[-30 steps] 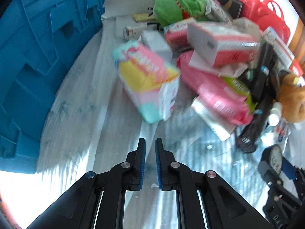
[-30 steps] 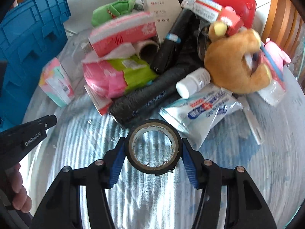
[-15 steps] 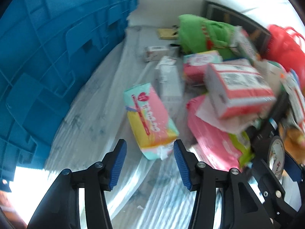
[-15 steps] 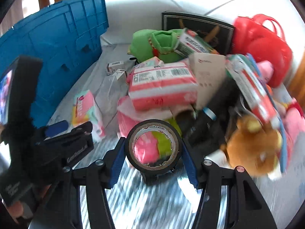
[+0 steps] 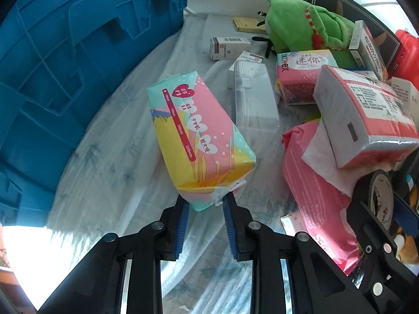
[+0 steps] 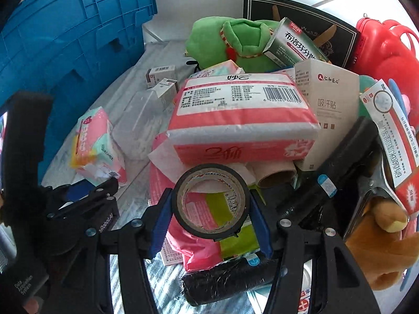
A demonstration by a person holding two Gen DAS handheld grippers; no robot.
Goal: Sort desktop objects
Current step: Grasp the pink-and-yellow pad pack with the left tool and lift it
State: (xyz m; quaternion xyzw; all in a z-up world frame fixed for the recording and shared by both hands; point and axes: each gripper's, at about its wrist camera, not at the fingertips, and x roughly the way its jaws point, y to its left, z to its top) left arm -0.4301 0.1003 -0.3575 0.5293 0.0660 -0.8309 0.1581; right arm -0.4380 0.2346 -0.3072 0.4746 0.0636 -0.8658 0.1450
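1. Left wrist view: the left gripper is closing its jaws on the near end of the tissue pack. The crimped end sits between the blue pads and appears to touch both; a firm grip cannot be confirmed.
2. The pack lies on the table and runs straight ahead of the jaws. The blue crate stands to their left. A clear case lies just right of the pack.
3. Right of the jaws, a heap remains: a pink packet, a wrapped tissue brick, a Kotex pack and a green plush beyond.
4. Right wrist view: the right gripper holds a tape roll upright across its width, pads pressing on both sides.
5. Ahead of these jaws the tissue brick tops the heap, with medicine boxes, a red bag and a brown plush to the right. The tissue pack and crate lie to the left.
6. Progress, judged: early. The tape is lifted but not deposited, the pack is only being gripped, and nearly all items remain unsorted.
7. Surface: a table under a pale, blue-mottled cover. A white wall stands behind, with strong glare at the left edge.
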